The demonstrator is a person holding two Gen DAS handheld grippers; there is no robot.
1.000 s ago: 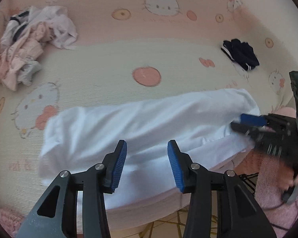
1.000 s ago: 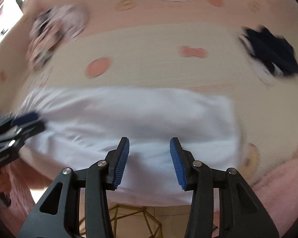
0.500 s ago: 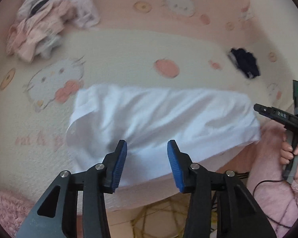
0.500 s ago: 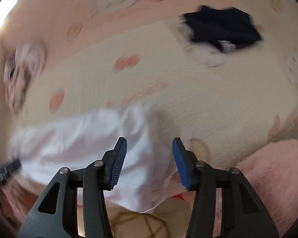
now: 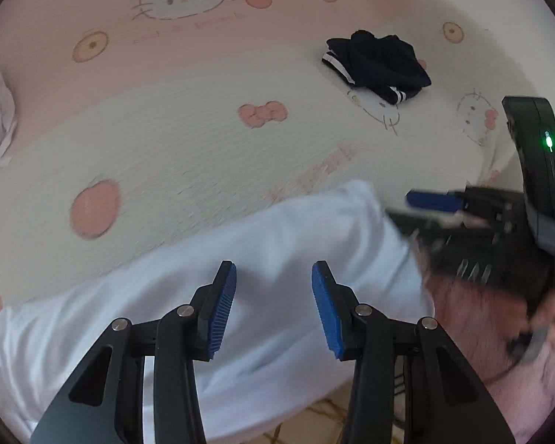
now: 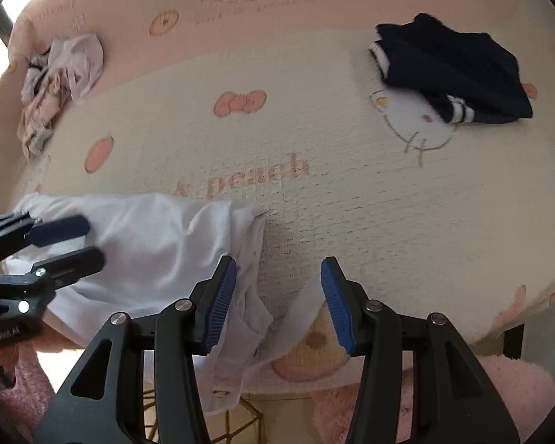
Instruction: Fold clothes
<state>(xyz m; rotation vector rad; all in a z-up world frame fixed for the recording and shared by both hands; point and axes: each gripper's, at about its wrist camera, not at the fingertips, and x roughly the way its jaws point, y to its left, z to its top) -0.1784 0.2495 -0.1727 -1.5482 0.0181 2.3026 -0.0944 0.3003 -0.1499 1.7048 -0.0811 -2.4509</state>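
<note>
A white garment [image 6: 148,236] lies spread along the near edge of the surface [image 6: 351,203], which is covered by a pink and cream cloth printed with cartoon cats, bows and peaches; part of the garment's right end hangs over the edge. The left hand-held gripper [image 5: 273,296] hovers above the white fabric with its blue pads [image 5: 222,303] spread apart and nothing between them. In the right wrist view the left hand-held gripper comes in from the left side, its fingers apart over the garment's left part. The right hand-held gripper [image 6: 279,296] points down at the garment's right end, its jaws standing apart; its left pad [image 6: 222,303] is just over the crumpled hem, the right pad over bare cloth, and no fabric is pinched. A folded dark navy garment with white stripes [image 6: 458,74] rests farther back on the right, well apart from the white one. A crumpled heap of pale pink and white clothes [image 6: 59,81] sits at the far left. Fluffy pink fabric [image 6: 499,399] shows below the near edge.
</note>
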